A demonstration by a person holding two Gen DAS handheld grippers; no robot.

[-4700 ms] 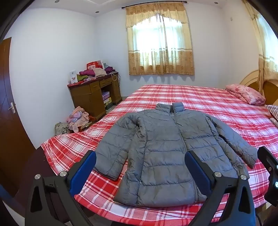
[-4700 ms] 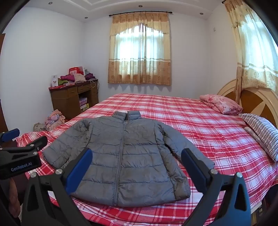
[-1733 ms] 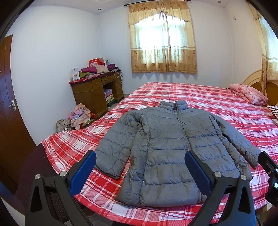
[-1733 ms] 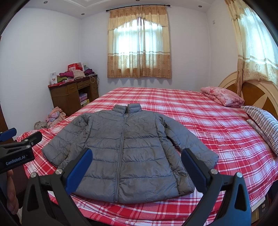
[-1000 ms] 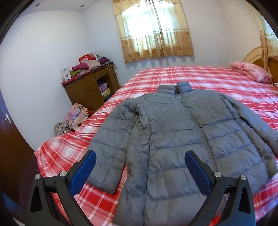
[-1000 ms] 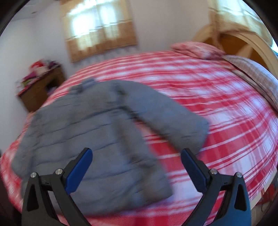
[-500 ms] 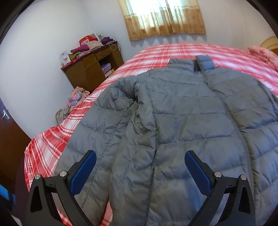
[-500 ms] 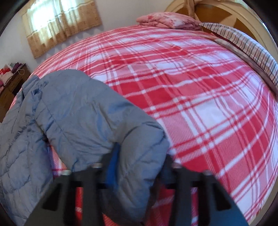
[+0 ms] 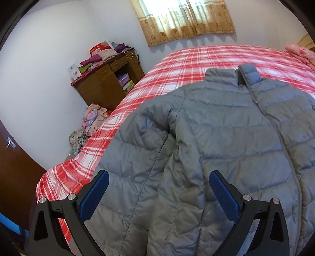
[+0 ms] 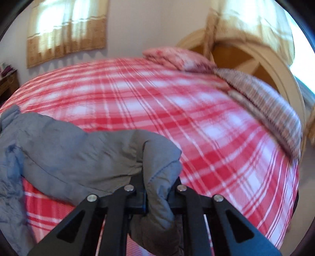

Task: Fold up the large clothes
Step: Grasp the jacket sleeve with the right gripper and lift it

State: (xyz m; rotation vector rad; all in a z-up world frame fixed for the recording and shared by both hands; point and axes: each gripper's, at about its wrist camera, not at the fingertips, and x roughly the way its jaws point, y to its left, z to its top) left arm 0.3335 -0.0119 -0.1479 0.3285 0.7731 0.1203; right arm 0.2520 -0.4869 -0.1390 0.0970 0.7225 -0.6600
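— Where is the jacket lying?

— The grey puffer jacket [image 9: 226, 141] is lying front up on the red plaid bedspread [image 9: 196, 59], collar pointing toward the curtained window [image 9: 187, 17], zip running down its middle. One sleeve [image 9: 135, 157] is resting along the body near the bed's edge.

— And the other sleeve?

— The right gripper [image 10: 156, 194] is pinching it. The sleeve end [image 10: 159, 163] is bunching up between the two black fingers, which are sitting close together with the padded fabric squeezed between them, and the rest of that sleeve is trailing back toward the jacket's body.

— What is the left one doing?

— The left gripper [image 9: 157, 194] is hovering over the jacket's near sleeve and side, its blue pads [image 9: 222, 195] standing wide apart and gripping nothing.

— Anything around the bed?

— A pink pillow [image 10: 173, 57] and a striped pillow [image 10: 265, 102] are lying by the wooden headboard [image 10: 246, 59]. A brown desk [image 9: 104, 82] piled with clothes is standing against the wall, with a heap of laundry [image 9: 90, 122] on the floor beside it.
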